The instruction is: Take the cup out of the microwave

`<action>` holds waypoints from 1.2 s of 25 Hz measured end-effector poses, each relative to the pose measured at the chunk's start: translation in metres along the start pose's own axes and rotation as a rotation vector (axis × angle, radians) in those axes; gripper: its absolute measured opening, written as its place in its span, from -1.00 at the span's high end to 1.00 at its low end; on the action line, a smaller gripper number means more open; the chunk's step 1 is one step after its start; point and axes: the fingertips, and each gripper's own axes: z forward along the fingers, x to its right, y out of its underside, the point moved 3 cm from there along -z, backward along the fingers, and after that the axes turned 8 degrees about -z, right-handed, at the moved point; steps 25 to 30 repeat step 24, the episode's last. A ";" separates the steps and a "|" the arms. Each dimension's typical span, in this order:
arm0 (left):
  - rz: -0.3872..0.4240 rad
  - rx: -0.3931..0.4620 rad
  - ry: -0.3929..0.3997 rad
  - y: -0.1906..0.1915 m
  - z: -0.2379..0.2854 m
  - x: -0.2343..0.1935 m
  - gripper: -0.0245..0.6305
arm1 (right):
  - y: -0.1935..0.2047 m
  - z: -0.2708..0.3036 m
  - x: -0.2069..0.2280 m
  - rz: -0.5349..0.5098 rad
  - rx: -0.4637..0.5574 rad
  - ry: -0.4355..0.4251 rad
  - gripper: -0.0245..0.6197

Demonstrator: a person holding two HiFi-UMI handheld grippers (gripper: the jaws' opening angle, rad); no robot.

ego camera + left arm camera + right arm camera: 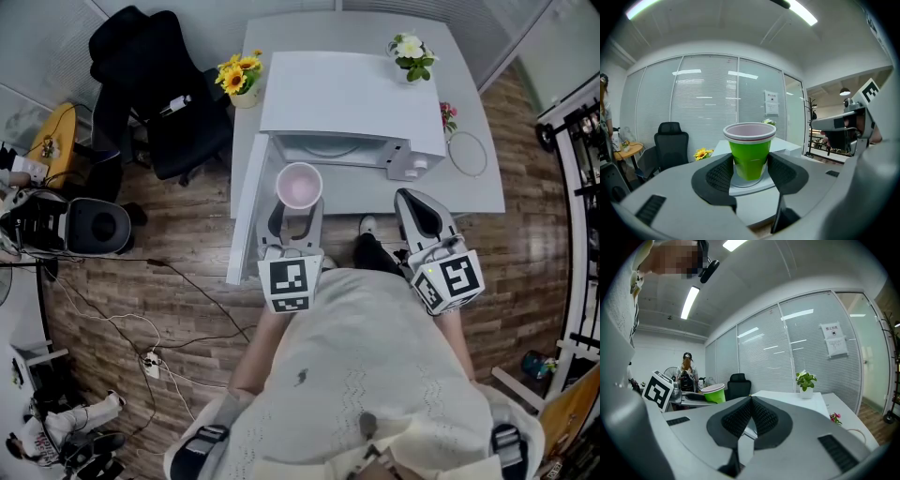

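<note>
Left gripper view alone: green cup [750, 154] side, left tool [750, 165] clamped on it; right tool [750, 404] together.

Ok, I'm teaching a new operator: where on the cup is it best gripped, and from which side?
Mid-wall, below the rim, coming level from the side, as the left gripper now has the cup. It stands upright and widens upward, so the flare should keep it from slipping down.

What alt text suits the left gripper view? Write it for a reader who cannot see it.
A green cup stands upright, clamped between the dark pads of the left hand-held gripper. Behind it are yellow sunflowers and a black office chair before a blind-covered glass wall.
</note>
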 end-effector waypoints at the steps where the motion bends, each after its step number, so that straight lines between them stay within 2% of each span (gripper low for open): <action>1: 0.003 -0.001 0.001 0.000 0.000 0.000 0.16 | 0.000 0.000 0.000 -0.001 0.000 0.000 0.90; 30: 0.015 -0.018 0.010 0.009 0.005 0.004 0.16 | 0.010 0.007 -0.005 -0.003 -0.024 -0.034 0.90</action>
